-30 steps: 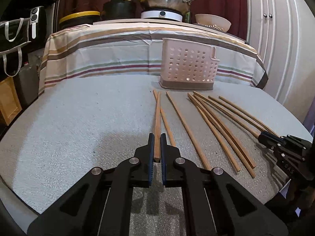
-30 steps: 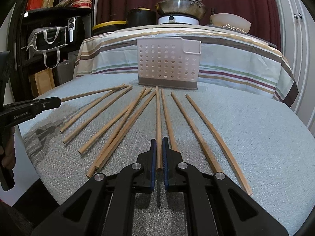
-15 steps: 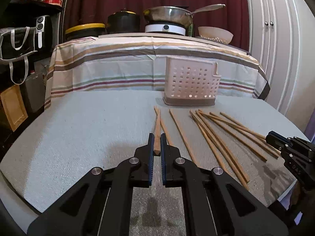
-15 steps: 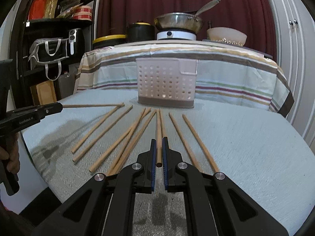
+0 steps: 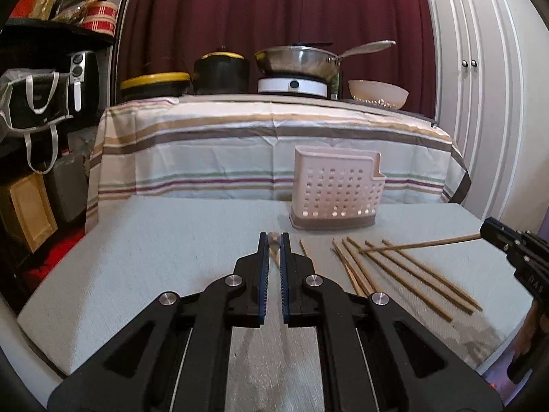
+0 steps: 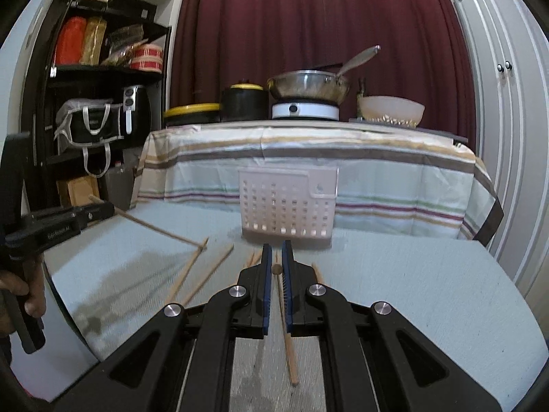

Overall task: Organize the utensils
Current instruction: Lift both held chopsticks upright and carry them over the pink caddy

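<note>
Both grippers' fingers clamped on one chopstick each; light, stiff, slick wood, prob. pivots if held at end.

Soft indoor light, faint shadows on the table, strong fisheye bending and dark corners, slight motion blur.

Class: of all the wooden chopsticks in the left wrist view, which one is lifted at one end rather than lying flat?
The chopstick clamped in the right gripper: it slants across the others, which lie flat on the table.
</note>
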Demonstrator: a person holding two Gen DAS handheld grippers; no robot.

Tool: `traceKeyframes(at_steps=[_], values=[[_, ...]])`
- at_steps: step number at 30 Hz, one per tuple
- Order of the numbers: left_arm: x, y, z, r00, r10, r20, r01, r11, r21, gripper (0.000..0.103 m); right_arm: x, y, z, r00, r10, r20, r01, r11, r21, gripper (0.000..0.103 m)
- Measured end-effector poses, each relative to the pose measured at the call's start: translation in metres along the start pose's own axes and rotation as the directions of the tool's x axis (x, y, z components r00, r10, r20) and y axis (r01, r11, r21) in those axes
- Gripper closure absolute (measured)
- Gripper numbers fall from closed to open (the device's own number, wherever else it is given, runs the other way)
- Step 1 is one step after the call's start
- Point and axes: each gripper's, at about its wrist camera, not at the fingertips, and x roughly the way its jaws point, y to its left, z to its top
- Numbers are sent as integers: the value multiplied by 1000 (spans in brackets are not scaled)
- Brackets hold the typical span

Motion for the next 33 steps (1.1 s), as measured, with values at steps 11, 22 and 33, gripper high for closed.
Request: traceKeyframes(at_steps=[11,22,33], values=[[26,8,44,1000,1,6,-1,1000,-2,96,28,-9,44,999,16,36,-17,1000,22,96],[53,14,74,1000,-12,-7,12,1000,-4,97,67,-17,78,998,26,65,-29,999,37,96],[57,13,120,996,-85,-2,85,996,-14,97,58,-39,122,994,37,105,-44,997,66,96]])
